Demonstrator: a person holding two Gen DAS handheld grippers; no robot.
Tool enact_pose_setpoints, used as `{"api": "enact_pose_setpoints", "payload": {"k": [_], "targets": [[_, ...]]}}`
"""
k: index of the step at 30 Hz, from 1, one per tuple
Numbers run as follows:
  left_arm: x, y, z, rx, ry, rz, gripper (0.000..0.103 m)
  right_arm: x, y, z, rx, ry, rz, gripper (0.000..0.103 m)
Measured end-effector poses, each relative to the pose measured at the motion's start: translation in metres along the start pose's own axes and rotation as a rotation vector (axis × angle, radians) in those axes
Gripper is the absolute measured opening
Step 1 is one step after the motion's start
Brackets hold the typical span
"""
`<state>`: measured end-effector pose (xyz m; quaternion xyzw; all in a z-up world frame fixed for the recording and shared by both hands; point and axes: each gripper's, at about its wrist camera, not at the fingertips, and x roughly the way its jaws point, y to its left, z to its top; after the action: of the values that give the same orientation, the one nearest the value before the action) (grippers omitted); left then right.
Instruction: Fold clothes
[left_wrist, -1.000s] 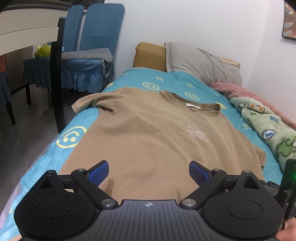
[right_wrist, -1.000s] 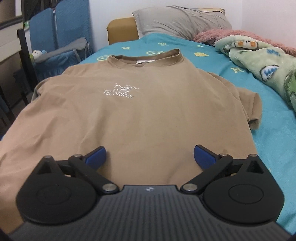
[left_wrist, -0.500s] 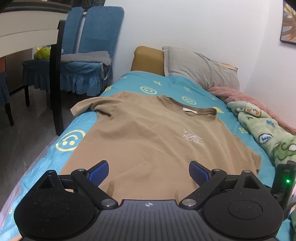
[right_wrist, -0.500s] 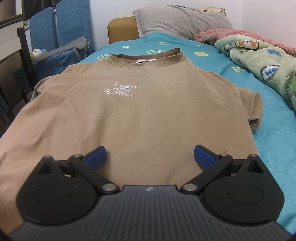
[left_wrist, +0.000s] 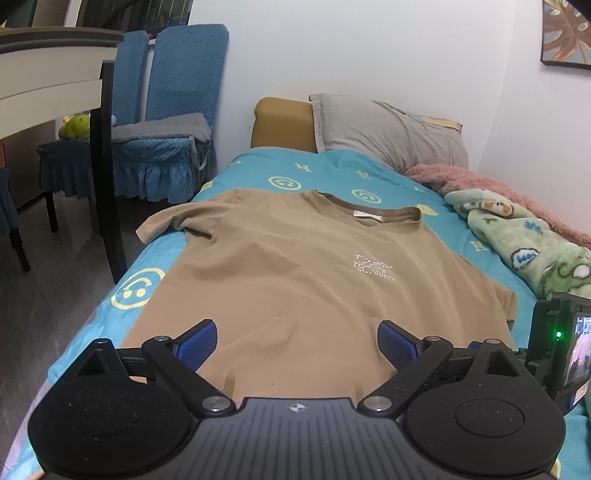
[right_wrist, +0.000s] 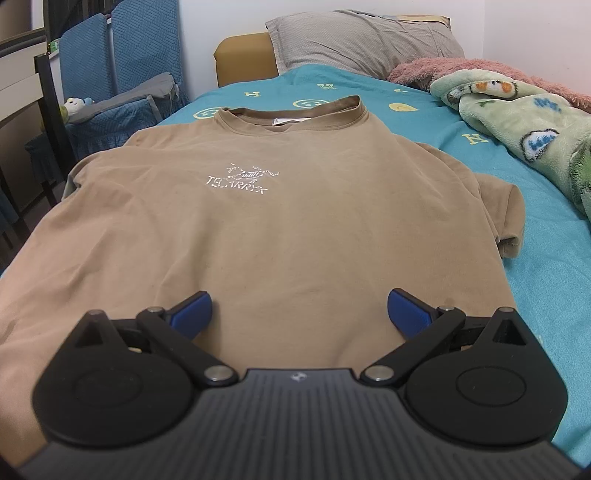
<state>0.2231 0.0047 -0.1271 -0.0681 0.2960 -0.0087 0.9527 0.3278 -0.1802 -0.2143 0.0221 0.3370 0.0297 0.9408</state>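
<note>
- On bed (left_wrist: 258, 166): tan shirt (left_wrist: 295, 266) spread flat, front up, collar toward pillow (left_wrist: 388, 133).
- Beside shirt, at right: green blanket (right_wrist: 517, 122).
- Above hem: left gripper (left_wrist: 297, 345), fingers spread, holding nothing.
- Likewise right gripper (right_wrist: 299, 312), fingers spread, empty.

**A small bedroom with a teal bed and blue chairs**

A bed (left_wrist: 369, 173) with a teal sheet printed with yellow smiley faces runs toward a plain white wall (left_wrist: 369, 55). At its head sit a mustard headboard cushion (left_wrist: 282, 123) and a grey pillow (left_wrist: 384, 129). Along the wall side lie a pink fuzzy blanket (left_wrist: 480, 184) and a green cartoon-print blanket (left_wrist: 524, 236). To the left stand blue-covered chairs (left_wrist: 173, 110) with a green plush toy (left_wrist: 75, 125) on a seat, beside a pale table with a dark leg (left_wrist: 107, 166). The floor (left_wrist: 44, 295) is dark grey. A framed leaf picture (left_wrist: 567, 33) hangs at upper right.
</note>
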Motion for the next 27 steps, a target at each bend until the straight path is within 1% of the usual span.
{"api": "enact_pose_setpoints", "payload": {"k": [7, 11, 19, 24, 27], "targets": [[0.001, -0.008, 0.003, 0.035, -0.010, -0.008, 0.095, 0.000, 0.000, 0.000, 0.000, 0.000, 0.000, 0.103], [-0.001, -0.004, 0.001, 0.018, 0.002, -0.024, 0.095, 0.000, 0.000, 0.000, 0.000, 0.000, 0.000, 0.103], [-0.001, 0.004, 0.000, -0.007, 0.015, -0.034, 0.095, 0.001, 0.002, 0.000, -0.007, -0.001, -0.008, 0.103], [0.011, 0.004, -0.001, -0.026, 0.049, -0.064, 0.095, 0.001, -0.001, 0.000, 0.000, -0.002, 0.000, 0.103], [0.019, 0.002, -0.003, -0.028, 0.066, -0.068, 0.095, 0.003, -0.001, 0.001, -0.003, 0.000, -0.001, 0.103]]}}
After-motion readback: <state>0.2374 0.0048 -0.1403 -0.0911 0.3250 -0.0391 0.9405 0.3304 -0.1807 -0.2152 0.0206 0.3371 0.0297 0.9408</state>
